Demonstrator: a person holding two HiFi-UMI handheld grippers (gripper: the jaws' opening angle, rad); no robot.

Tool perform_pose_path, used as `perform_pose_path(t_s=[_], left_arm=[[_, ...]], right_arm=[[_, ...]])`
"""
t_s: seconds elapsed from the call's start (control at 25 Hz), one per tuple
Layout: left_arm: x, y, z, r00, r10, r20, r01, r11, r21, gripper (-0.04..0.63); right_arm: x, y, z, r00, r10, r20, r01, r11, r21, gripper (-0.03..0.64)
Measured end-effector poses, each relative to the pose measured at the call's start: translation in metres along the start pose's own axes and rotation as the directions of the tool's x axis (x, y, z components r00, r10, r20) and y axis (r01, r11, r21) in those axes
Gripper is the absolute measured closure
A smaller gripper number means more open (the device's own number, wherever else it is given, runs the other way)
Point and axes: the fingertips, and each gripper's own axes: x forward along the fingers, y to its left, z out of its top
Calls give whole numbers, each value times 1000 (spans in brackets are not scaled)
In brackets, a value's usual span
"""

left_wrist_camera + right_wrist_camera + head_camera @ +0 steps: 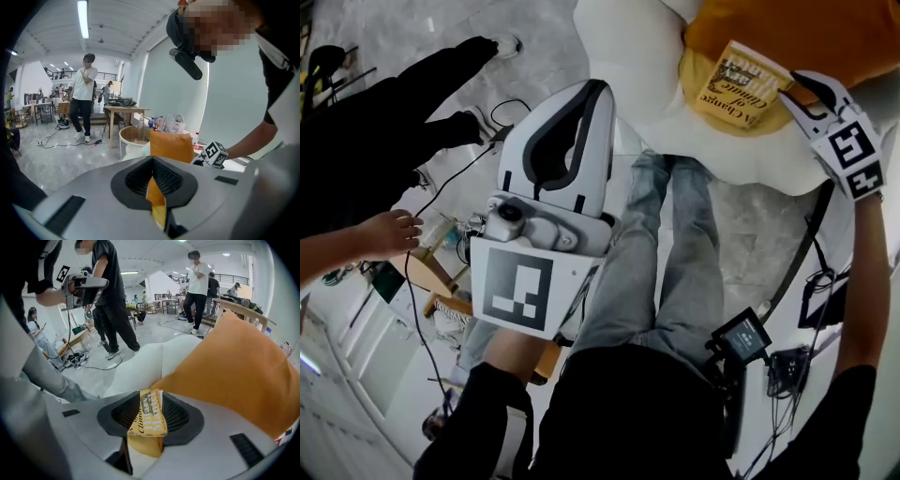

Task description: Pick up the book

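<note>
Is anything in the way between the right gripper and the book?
Nothing visible does. The book lies uncovered on a yellow cushion, and the right gripper is at its edge, jaws apart, with the book showing in the gap.

This is a big open robotics lab or workshop hall with a lounge corner. A high white ceiling carries long strip lights point(83, 18), and the glossy pale stone floor point(51, 161) has loose cables point(54, 140) trailing across it. At the far end stands a wooden table point(125, 110) loaded with equipment, with more desks to the far left and a railed upper gallery point(107, 75) behind. Several people stand about, one in a white shirt point(84, 89). Nearer are a white sofa point(140, 364) with an orange cushion point(243, 371) and a round side table point(133, 136).
</note>
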Motion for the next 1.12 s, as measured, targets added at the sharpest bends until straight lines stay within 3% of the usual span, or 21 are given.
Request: perform_pose_path(t_s=[0.28, 0.72, 1.12], left_arm=[[23, 10, -27, 1000, -4, -30, 4, 1000, -5, 584], [57, 25, -72, 997, -9, -74, 9, 1000, -13, 584], [59, 27, -81, 996, -2, -93, 0, 1000, -15, 584]], right_arm=[[80, -10, -51, 998, 23, -54, -21, 999, 34, 448], [81, -18, -54, 998, 14, -53, -12, 999, 37, 437], [93, -32, -58, 997, 19, -77, -18, 1000, 16, 426]])
